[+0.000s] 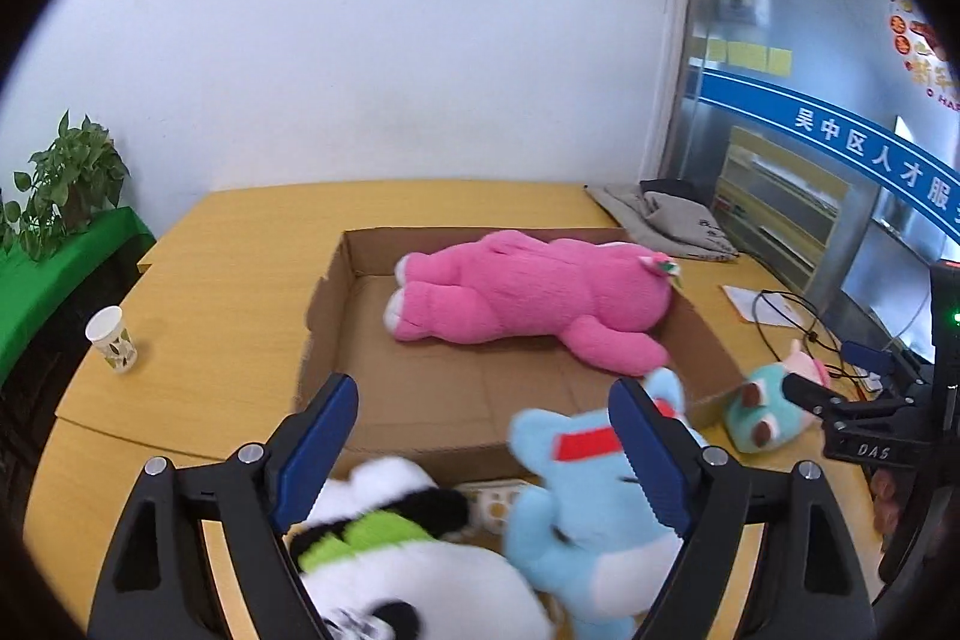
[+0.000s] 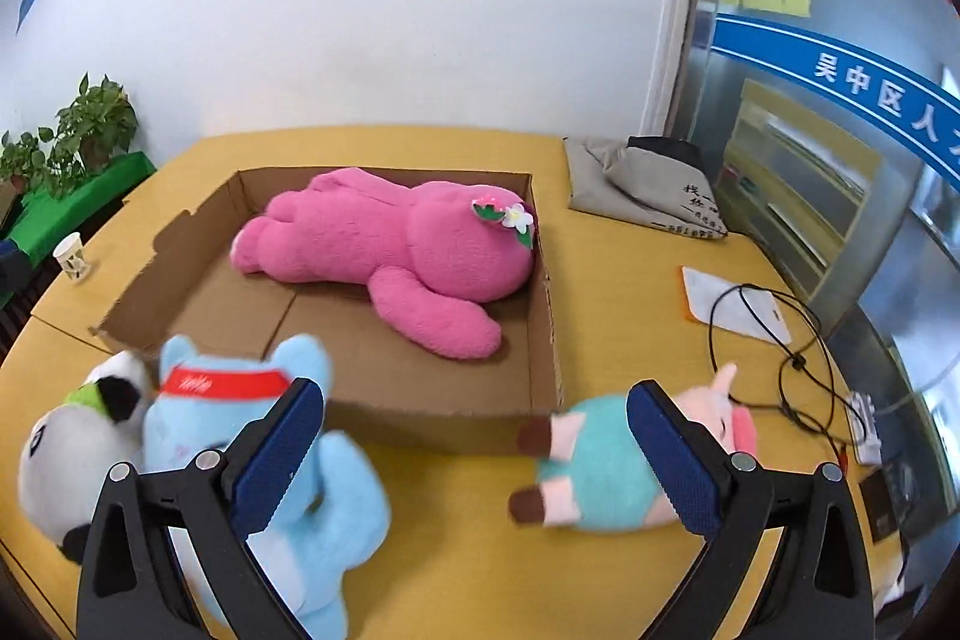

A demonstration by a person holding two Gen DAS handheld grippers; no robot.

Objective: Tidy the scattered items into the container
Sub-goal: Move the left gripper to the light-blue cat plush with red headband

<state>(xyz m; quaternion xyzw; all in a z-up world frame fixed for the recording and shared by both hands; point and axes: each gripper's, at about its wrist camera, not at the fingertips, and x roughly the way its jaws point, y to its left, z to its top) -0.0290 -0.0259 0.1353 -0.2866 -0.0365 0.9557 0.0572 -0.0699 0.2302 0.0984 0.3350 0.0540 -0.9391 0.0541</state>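
A shallow cardboard box (image 1: 336, 304) (image 2: 549, 340) sits on the yellow table with a pink plush (image 1: 528, 292) (image 2: 396, 244) lying inside. In front of the box lie a panda plush (image 1: 408, 562) (image 2: 66, 448), a light blue plush with a red headband (image 1: 588, 514) (image 2: 252, 460), and a teal-and-pink pig plush (image 1: 765, 409) (image 2: 600, 466). My left gripper (image 1: 480, 454) is open, its jaws either side of the panda and blue plush. My right gripper (image 2: 474, 454) is open above bare table between the blue plush and the pig; it also shows in the left wrist view (image 1: 840, 412).
A paper cup (image 1: 112, 340) (image 2: 72, 255) stands at the table's left. A grey cloth bag (image 1: 666, 220) (image 2: 648, 190) lies at the back right. Paper and black cable (image 2: 774, 328) lie right of the box. Potted plants (image 1: 66, 184) stand beyond the left edge.
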